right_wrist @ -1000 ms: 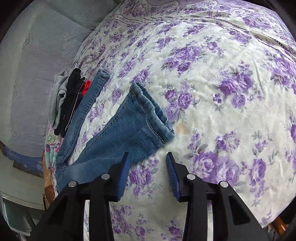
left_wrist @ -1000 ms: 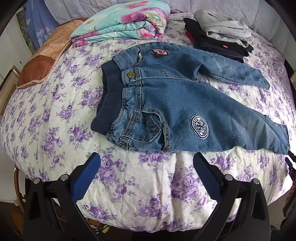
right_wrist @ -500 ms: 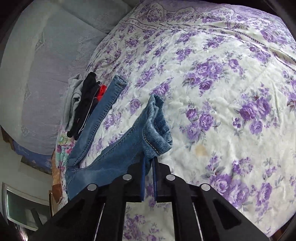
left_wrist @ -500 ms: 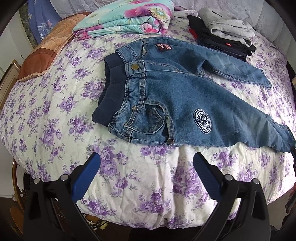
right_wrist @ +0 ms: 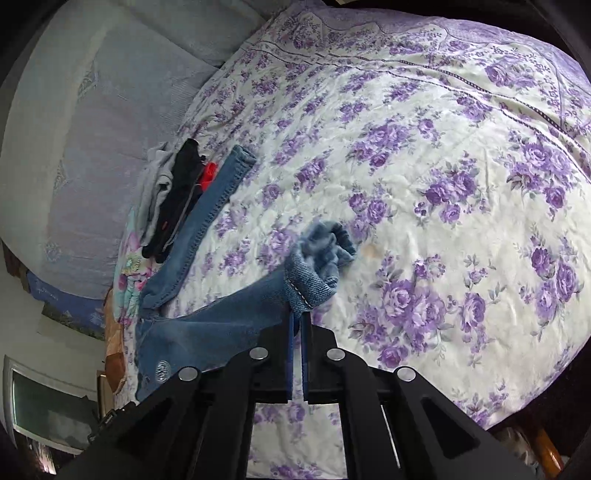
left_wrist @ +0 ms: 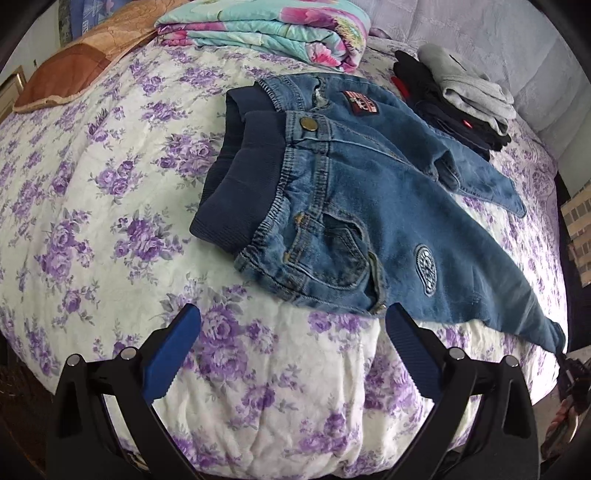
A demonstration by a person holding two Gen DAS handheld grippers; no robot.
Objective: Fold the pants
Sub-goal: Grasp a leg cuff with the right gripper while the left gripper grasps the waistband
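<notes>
Small blue denim pants (left_wrist: 369, 199) with a dark ribbed waistband lie spread on the floral bedspread (left_wrist: 110, 206), legs pointing right. My left gripper (left_wrist: 291, 343) is open and empty, just in front of the waist and pocket corner. My right gripper (right_wrist: 297, 321) is shut on the near leg's cuff (right_wrist: 314, 273) and holds it lifted off the bed, so the leg hangs taut. The far leg (right_wrist: 214, 206) lies flat toward the headboard side.
A folded floral quilt (left_wrist: 280, 26) and a brown pillow (left_wrist: 74, 70) lie at the back left. A stack of folded grey and black clothes (left_wrist: 458, 96) sits beside the far leg. The bed edge drops off below my left gripper.
My right gripper closed on the near leg cuff and lifted it off the bed. My left gripper moved in closer to the waist, still open.
</notes>
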